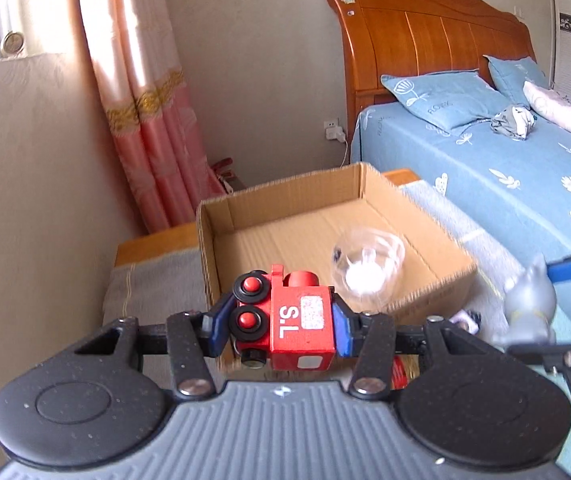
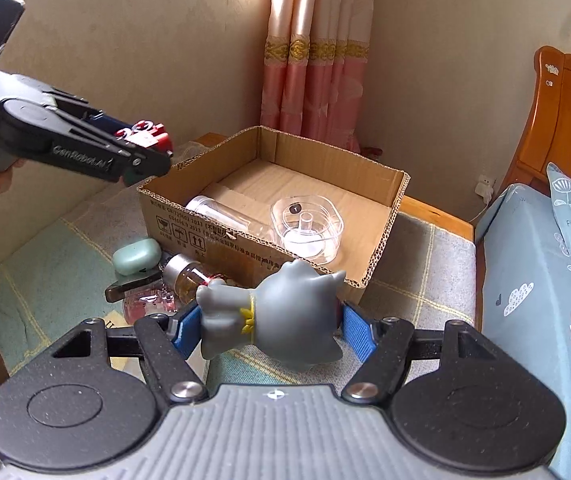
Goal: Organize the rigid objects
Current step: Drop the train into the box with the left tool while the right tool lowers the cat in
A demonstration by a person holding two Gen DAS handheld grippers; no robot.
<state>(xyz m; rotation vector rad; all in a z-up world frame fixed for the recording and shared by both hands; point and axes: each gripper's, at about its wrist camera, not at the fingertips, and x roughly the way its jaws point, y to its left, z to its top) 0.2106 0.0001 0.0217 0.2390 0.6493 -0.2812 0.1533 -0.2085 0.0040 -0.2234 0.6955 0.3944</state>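
My left gripper is shut on a red toy train marked "S.L" and holds it in the air just before the near wall of an open cardboard box. It also shows in the right wrist view, above the box's left corner. My right gripper is shut on a grey cat figure, held above the cloth in front of the box. The box holds a clear square container and a clear jar lying on its side.
On the checked cloth left of the box lie a green case, a small glass bottle, a dark flat item and a pinkish clear object. A bed with blue bedding stands to the right. A pink curtain hangs behind.
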